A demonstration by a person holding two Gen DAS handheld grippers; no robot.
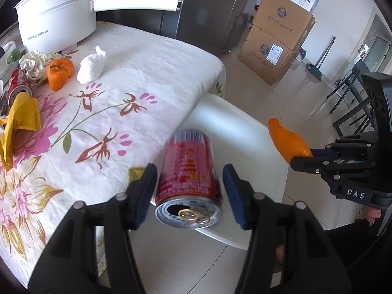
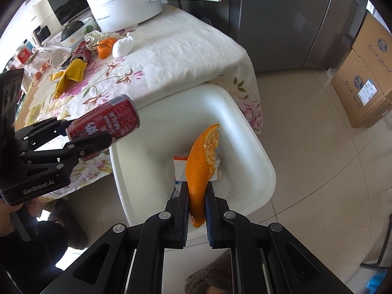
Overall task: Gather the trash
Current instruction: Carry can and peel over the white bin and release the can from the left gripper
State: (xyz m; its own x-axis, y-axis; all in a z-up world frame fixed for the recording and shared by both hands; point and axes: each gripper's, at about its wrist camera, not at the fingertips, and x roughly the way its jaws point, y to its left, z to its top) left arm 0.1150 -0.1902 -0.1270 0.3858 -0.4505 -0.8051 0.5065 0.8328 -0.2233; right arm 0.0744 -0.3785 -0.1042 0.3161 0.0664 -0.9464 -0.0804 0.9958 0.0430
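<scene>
Holding over the white bin [image 2: 254,147], the right gripper [image 2: 197,203] is clamped on an orange peel [image 2: 198,164] while the left gripper's [image 1: 189,191] jaws stand apart beside a blurred red can [image 1: 189,171]; wrappers, tissue and another can [image 1: 17,83] remain on the table [image 1: 147,78].

This is looking like a home kitchen or dining corner. A table [image 2: 186,56] with a flowered cloth is carrying a white electric pot [image 2: 125,7] at 12 o'clock. A steel refrigerator [image 2: 294,22] is standing at 1 o'clock, a microwave [image 2: 66,2] at 11 o'clock, and cardboard boxes [image 1: 276,39] are sitting on the tiled floor [image 2: 318,147] at 2 o'clock.
</scene>
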